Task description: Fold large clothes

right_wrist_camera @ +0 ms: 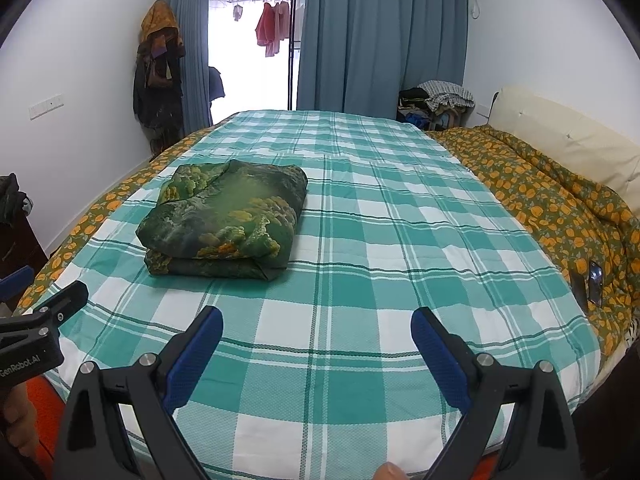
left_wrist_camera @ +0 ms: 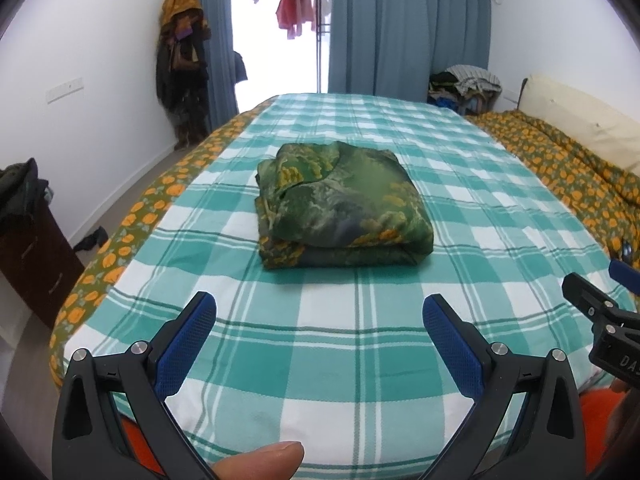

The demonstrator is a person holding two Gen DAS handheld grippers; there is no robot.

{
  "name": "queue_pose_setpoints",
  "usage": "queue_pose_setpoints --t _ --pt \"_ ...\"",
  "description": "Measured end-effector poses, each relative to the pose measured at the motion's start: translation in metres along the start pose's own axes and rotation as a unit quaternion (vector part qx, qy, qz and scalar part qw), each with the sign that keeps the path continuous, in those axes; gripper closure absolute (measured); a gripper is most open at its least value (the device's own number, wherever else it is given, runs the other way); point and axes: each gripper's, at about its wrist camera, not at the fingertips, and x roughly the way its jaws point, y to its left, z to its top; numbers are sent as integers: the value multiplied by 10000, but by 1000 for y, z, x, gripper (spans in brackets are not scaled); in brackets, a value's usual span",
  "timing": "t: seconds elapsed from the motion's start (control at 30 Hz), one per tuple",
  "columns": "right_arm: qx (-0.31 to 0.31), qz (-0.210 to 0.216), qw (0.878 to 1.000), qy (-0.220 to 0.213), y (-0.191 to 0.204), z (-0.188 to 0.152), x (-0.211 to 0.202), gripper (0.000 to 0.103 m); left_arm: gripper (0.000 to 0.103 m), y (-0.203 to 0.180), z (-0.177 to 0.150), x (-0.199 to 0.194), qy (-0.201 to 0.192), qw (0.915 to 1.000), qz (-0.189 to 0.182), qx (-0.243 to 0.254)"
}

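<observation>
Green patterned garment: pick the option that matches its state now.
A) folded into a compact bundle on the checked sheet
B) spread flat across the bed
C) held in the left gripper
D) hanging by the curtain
A: the green patterned garment lies as a layered bundle on the checked sheet, with both the left gripper and the right gripper open and apart from it.

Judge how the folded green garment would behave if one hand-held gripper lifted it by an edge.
The garment looks soft and sheeny, so it is probably floppy and somewhat slippery. Its stacked layers sit loose, so an edge lift would likely unfold it. It seems light: the plaid sheet barely dents.
</observation>
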Motion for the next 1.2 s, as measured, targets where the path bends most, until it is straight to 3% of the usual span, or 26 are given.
queue_pose_setpoints --t 0.33,0.53,1.0,1.2 --pt "81 -89 9998 -131 -1 0 -7 6 0 1 0 -5 5 9999 -88 -74" --pt "348 321 9988 -143 -7 0 -12 6 0 -4 2 -11 -110 9999 48 32" --pt "406 488 9977 -226 -12 1 -18 6 0 -5 2 -13 15 9999 4 102" --pt "172 176 9995 -218 -5 2 -21 6 0 -9 4 -13 109 9996 145 204"
